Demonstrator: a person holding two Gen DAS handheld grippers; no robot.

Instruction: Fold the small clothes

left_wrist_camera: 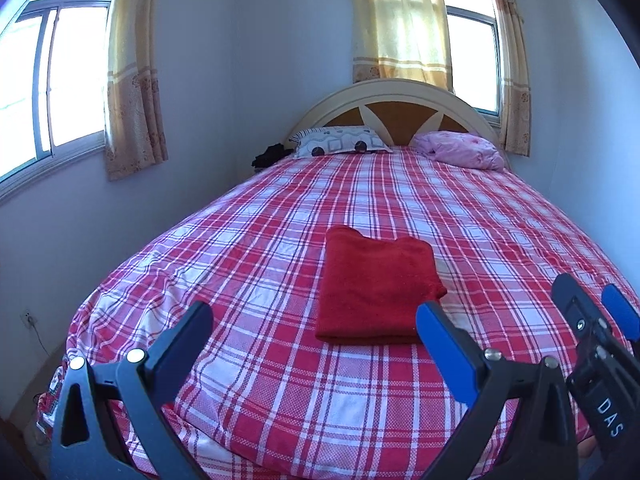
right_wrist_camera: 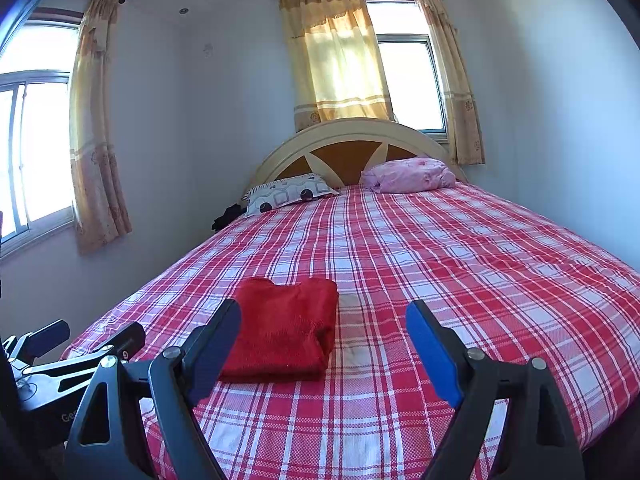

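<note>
My bed (left_wrist_camera: pixel 280 216) fills the room under a red-and-white plaid sheet, pale walls around it. At the far left a window (left_wrist_camera: pixel 44 92) with a yellow curtain (left_wrist_camera: pixel 134 80); then a dark heap (left_wrist_camera: pixel 270 156) at the bed's edge, a patterned pillow (left_wrist_camera: pixel 340 141), the arched headboard (left_wrist_camera: pixel 392 98), and a pink bundle (left_wrist_camera: pixel 460 149). The folded red garment (left_wrist_camera: pixel 376 292) lies flat near the foot. My left claw (left_wrist_camera: pixel 316 324) gapes empty before it; my right claw (right_wrist_camera: pixel 324 332), beside it, is spread wide too, holding nothing.
</note>
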